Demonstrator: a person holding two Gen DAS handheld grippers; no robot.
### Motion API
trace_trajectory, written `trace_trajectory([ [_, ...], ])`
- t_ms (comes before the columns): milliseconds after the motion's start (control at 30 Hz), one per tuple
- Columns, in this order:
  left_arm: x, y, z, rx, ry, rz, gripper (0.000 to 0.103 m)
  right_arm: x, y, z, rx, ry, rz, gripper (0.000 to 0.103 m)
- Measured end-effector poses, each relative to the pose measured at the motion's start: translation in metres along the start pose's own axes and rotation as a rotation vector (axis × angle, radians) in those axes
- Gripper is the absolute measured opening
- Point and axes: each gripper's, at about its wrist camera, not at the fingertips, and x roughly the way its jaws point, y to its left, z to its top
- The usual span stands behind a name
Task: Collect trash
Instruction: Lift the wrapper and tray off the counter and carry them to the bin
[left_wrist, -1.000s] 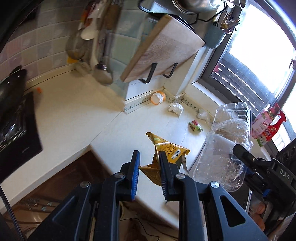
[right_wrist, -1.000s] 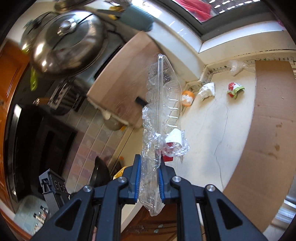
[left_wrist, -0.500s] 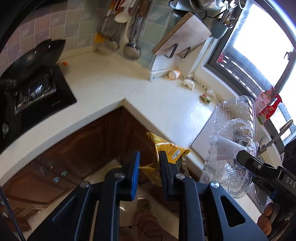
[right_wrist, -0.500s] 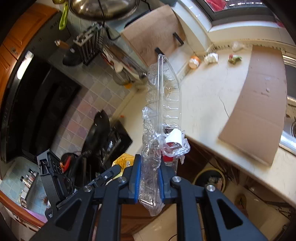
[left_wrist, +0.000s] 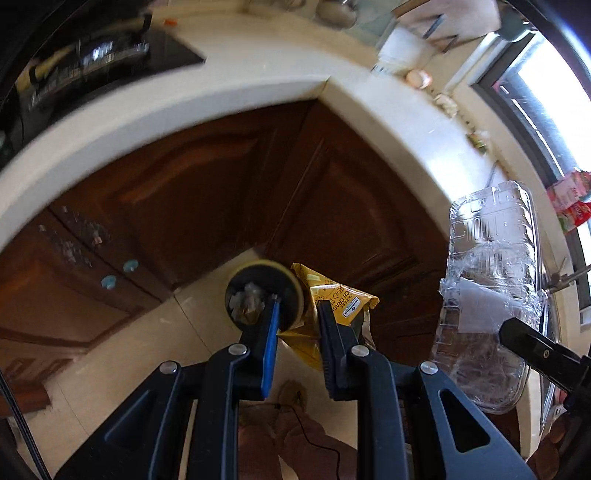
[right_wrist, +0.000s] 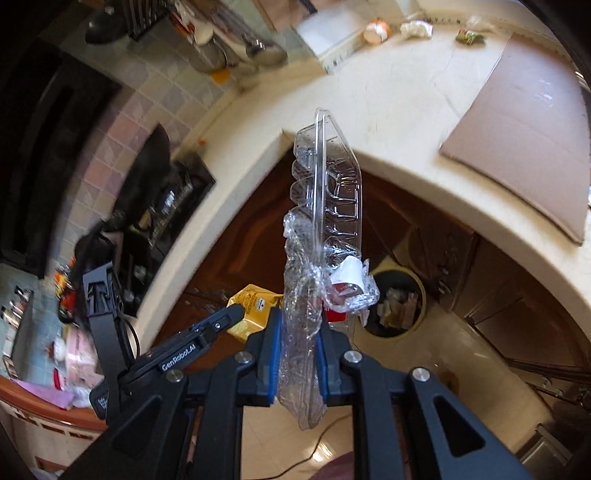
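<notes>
My left gripper (left_wrist: 295, 325) is shut on a crumpled yellow snack bag (left_wrist: 332, 306) and holds it in the air above the floor, beside a round trash bin (left_wrist: 258, 299) with scraps in it. My right gripper (right_wrist: 297, 332) is shut on a clear plastic tray (right_wrist: 325, 206) wrapped in cling film, held upright. The tray also shows in the left wrist view (left_wrist: 491, 280). The bin shows in the right wrist view (right_wrist: 397, 302) just right of the tray. The yellow bag (right_wrist: 255, 302) and the left gripper (right_wrist: 221, 321) show at lower left there.
The cream worktop (right_wrist: 406, 99) curves above dark wooden cabinet doors (left_wrist: 332, 192). More trash lies at its back: an orange-white scrap (right_wrist: 376, 29), crumpled white paper (right_wrist: 417, 27) and a green-red wrapper (right_wrist: 469, 37). A brown cardboard sheet (right_wrist: 524, 118) lies on it. A black hob (left_wrist: 96, 55) is at left.
Both grippers have moved down and away from the worktop with their loads, and now point at the floor. The trash bin has come into view under them.
</notes>
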Motion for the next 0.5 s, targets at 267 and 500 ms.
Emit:
trace_trajectory([
  [267, 0.132, 0.043, -0.03, -0.089, 0.094, 0.033, 0.019, 0.112, -0.063, -0.006, 0.019, 0.161, -0.029, 0.016],
  [500, 0.243, 0.069, -0.04, -0.153, 0.192, 0.044, 0.019, 0.187, -0.108, -0.012, 0.036, 0.242, -0.071, 0.016],
])
